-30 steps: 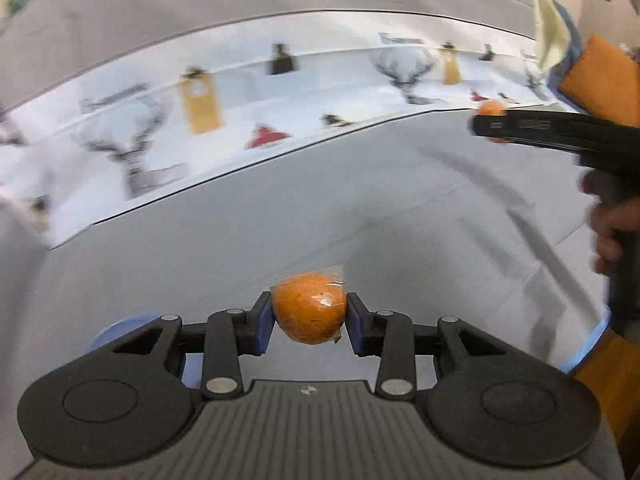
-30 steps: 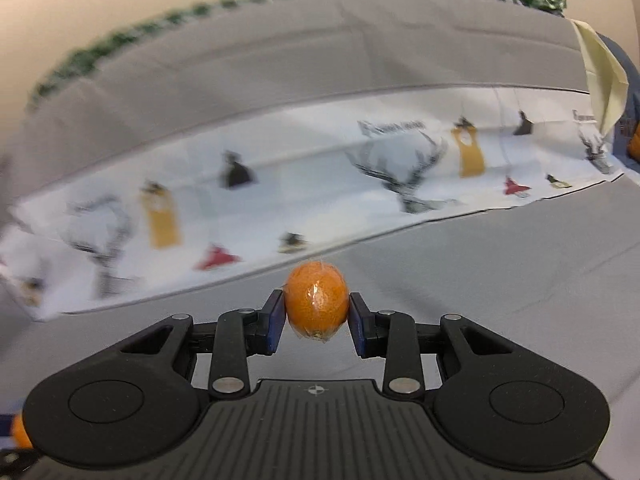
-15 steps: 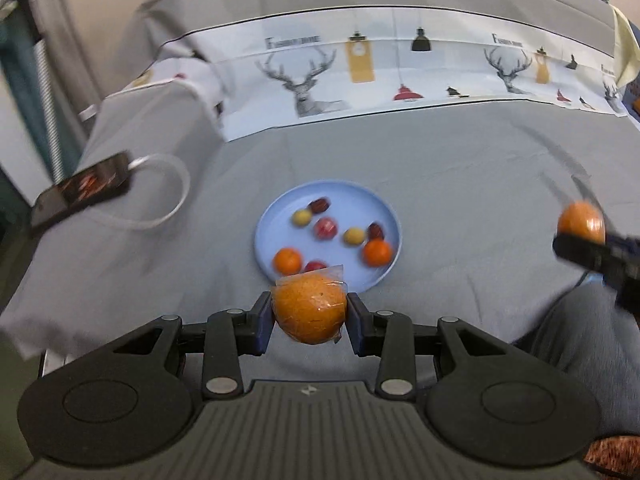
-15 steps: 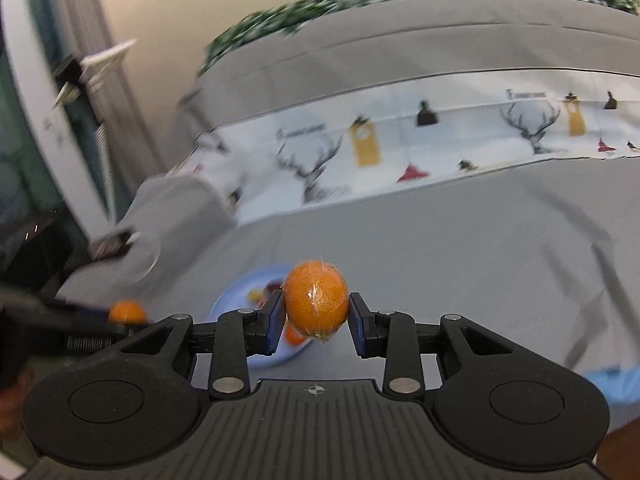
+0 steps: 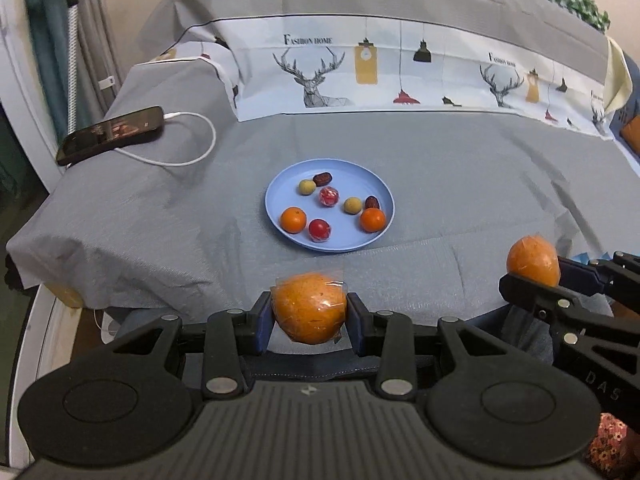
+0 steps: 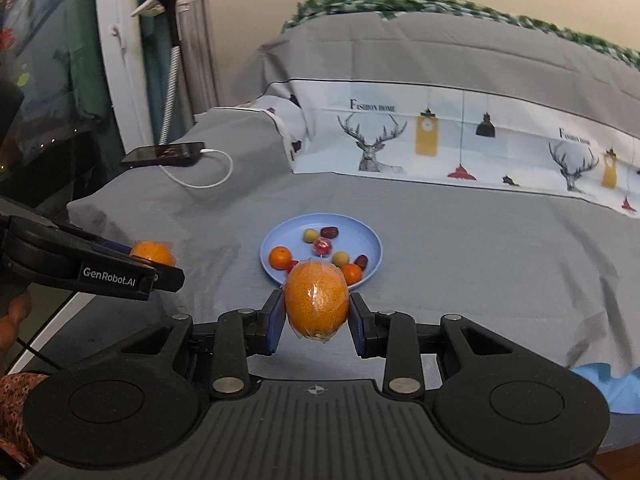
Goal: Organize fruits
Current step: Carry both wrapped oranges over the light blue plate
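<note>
Both claws clamped on wrapped oranges: left claw (image 5: 309,312), right claw (image 6: 316,307); blue plate (image 5: 280,216) just beyond, nearer left.

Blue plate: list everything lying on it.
The blue plate holds two small oranges, two wrapped red fruits, two yellowish round fruits and two dark red dates. In the right wrist view the held orange covers the plate's near edge.

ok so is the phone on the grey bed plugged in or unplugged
Plugged in. A white cable runs into the end of the black phone and loops across the grey cover. Its far end is out of view.
</note>
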Demonstrator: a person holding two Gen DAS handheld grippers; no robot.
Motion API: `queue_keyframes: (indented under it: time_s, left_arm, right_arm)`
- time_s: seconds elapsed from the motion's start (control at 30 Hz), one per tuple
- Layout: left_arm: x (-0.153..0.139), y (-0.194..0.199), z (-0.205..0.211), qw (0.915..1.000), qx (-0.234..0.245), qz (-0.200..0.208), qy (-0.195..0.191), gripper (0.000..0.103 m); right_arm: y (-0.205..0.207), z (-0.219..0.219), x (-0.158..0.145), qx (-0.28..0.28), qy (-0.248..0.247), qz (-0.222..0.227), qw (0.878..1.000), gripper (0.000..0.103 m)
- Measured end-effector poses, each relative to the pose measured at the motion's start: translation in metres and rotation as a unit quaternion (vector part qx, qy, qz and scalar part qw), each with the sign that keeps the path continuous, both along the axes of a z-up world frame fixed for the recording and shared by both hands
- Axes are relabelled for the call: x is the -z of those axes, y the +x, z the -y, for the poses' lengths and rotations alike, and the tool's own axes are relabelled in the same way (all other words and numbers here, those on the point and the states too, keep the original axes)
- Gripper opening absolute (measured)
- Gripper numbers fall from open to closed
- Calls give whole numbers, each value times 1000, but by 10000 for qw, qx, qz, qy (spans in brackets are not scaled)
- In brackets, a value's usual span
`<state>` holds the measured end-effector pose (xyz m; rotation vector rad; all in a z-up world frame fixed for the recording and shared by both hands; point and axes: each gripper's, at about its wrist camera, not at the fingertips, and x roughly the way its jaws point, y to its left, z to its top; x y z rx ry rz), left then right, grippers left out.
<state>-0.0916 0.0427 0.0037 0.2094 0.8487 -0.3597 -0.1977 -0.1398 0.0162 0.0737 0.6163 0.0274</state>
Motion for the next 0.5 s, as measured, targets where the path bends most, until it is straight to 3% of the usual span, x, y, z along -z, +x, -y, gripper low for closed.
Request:
queue_keyframes:
  time_s: [0.5]
  left_arm:
    - [-5,-4,-15,9997,-100,57,-212,42]
  right_arm:
    - [-1,-10,-4,-99,-138,47,9998,35]
